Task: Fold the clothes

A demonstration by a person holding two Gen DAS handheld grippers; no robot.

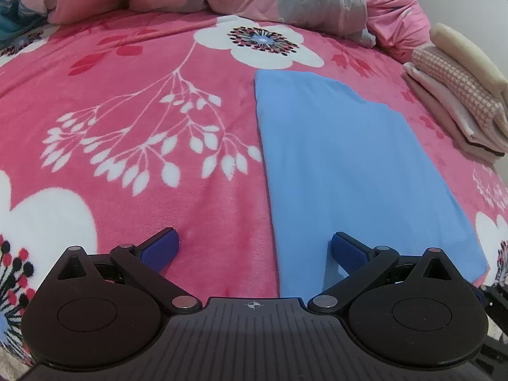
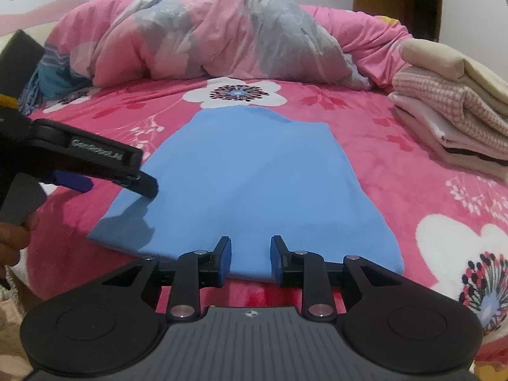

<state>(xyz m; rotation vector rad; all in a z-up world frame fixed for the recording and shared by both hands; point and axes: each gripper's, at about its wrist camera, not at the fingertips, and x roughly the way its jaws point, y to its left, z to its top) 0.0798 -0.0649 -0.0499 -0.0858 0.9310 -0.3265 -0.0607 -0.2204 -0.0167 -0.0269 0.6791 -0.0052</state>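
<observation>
The blue cloth lies flat on the bed. Left gripper jaws gape wide, empty. Right gripper jaws stand narrowly apart over the cloth's near edge; contact is unclear. The stack at 2 o'clock is cut off.

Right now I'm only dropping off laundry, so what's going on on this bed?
A person is folding a blue garment laid flat on the pink floral blanket, with a hand-held gripper in each hand. The left gripper is wide open over the garment's near left edge. The right gripper is at the near hem, slightly open, nothing visibly pinched. A stack of folded clothes sits to the right.
</observation>
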